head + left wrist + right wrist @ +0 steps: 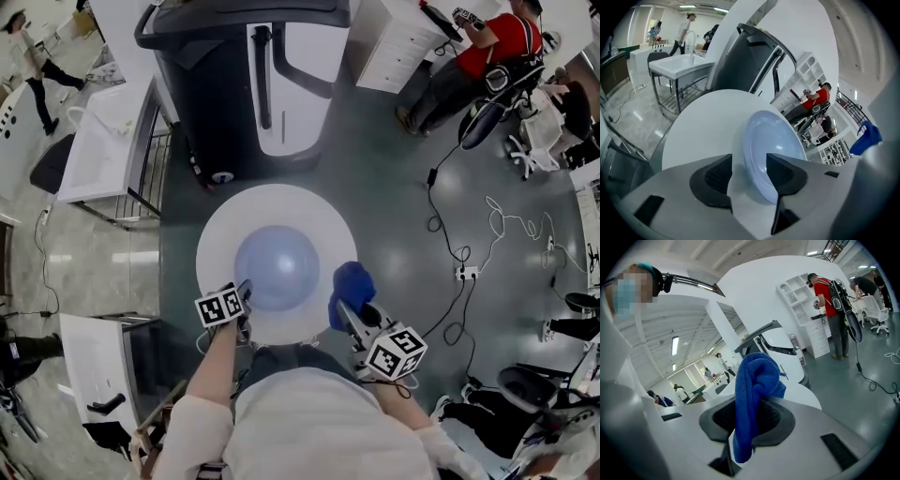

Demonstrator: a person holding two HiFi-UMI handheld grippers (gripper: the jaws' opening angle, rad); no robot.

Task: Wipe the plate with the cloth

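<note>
The pale blue plate [277, 267] lies upright in the middle of the round white surface [220, 220], with bare surface all round it. At its near-left edge is the left hand-held gripper [246, 292], angled down toward the rim. In the left gripper view its jaws stand wide apart. The plate's [771, 154] near rim shows in the gap between the dark ribbed pads [718, 174], which seem to be clear of it, though the view is too foreshortened to be sure.

The blue cloth [352, 286] is bunched up just beside the plate's near-right edge and above the edge of the surface. The right hand-held gripper [352, 314] is clamped on it. In the right gripper view the cloth [757, 390] rises in a fold above the jaws, and a tail hangs below them.

Behind the surface stands a large dark grey and white machine [244, 84]. To its left is a white basin on a metal frame [103, 141]. On the grey floor to the right lie a power strip [466, 273] and loose cables. A person in a red top [487, 47] sits at a white cabinet in the far right corner.
</note>
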